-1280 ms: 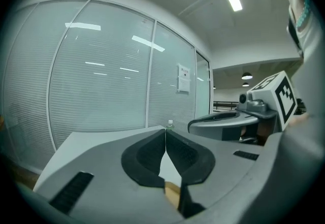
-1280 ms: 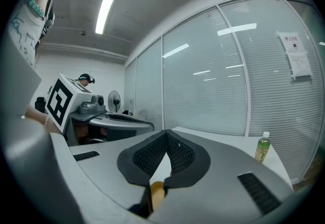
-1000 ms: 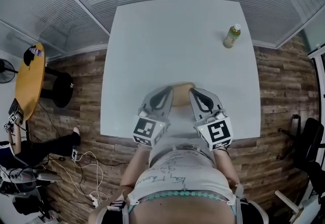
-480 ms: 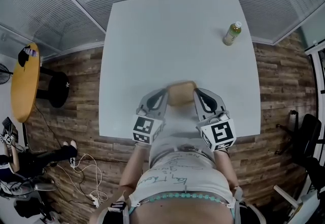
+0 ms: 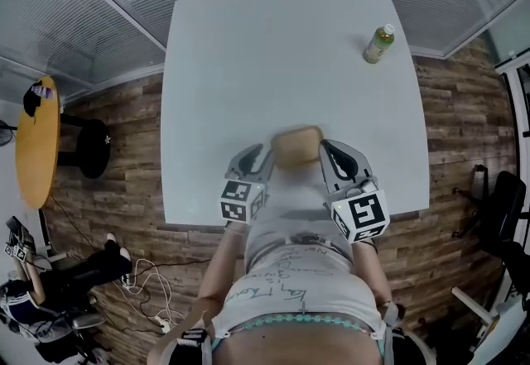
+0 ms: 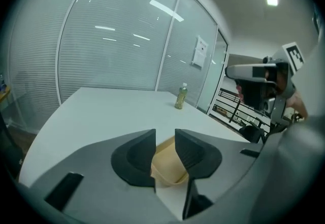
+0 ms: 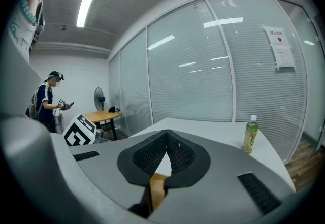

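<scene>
A flat tan piece (image 5: 296, 146), like card or stiff paper, hangs over the near part of the white table (image 5: 273, 57), held between both grippers. My left gripper (image 5: 253, 160) has its jaws a narrow gap apart, and the tan piece (image 6: 167, 164) fills that gap. In its own view the left gripper (image 6: 165, 134) points across the table. My right gripper (image 5: 333, 155) is shut, jaw tips touching, with the tan piece (image 7: 157, 187) pinched low between the pads. In its own view the right gripper (image 7: 166, 139) faces the glass wall.
A green drink bottle (image 5: 379, 43) stands near the table's far right corner. Glass walls with blinds run behind the table. A round wooden table (image 5: 35, 140) and another person (image 7: 48, 103) are off to the left, and a black chair (image 5: 497, 223) to the right.
The tan piece has come up and shows larger between the grippers. The left jaws, tips touching before, now stand slightly apart around it. The left gripper has swung right, toward the bottle.
</scene>
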Motion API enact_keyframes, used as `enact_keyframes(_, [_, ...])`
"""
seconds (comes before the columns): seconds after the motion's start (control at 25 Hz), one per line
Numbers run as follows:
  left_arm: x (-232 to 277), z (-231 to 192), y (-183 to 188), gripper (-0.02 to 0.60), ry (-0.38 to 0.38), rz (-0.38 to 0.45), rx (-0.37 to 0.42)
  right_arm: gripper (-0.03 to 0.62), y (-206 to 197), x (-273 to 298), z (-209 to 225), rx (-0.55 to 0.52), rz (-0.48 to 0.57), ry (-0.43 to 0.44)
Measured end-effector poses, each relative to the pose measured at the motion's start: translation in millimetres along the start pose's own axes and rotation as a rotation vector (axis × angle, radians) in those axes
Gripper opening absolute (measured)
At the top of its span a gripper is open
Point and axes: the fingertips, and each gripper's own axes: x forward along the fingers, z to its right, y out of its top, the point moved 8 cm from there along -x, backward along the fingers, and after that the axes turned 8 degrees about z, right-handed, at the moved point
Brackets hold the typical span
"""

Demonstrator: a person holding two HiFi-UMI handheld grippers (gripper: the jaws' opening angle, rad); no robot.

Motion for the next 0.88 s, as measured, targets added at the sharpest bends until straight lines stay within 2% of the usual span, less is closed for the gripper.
enact_keyframes(0.2, [12.0,-11.8,-22.9,0.107,0.026,-0.054,-0.013,-0.006,-2.7,3.5,-1.2,0.001,-0.022,0.007])
enact_keyframes(0.48, [29.1,-27.8,-59.1,0.121,0.008,-0.165,-0.118,-0.006,-5.1,11.1,-8.4,0.005,-0.043,0.002])
enact_keyframes(0.64, [45.9,-31.9,-71.8,0.149,-0.005,-0.200,-0.228,-0.006,-6.8,16.0,-1.9,0.003,-0.059,-0.007])
enact_keyframes(0.88, [58.1,-31.3,-81.9,0.149,0.024,-0.259,-0.254,-0.006,-11.3,16.7,-2.4,0.014,-0.076,0.001])
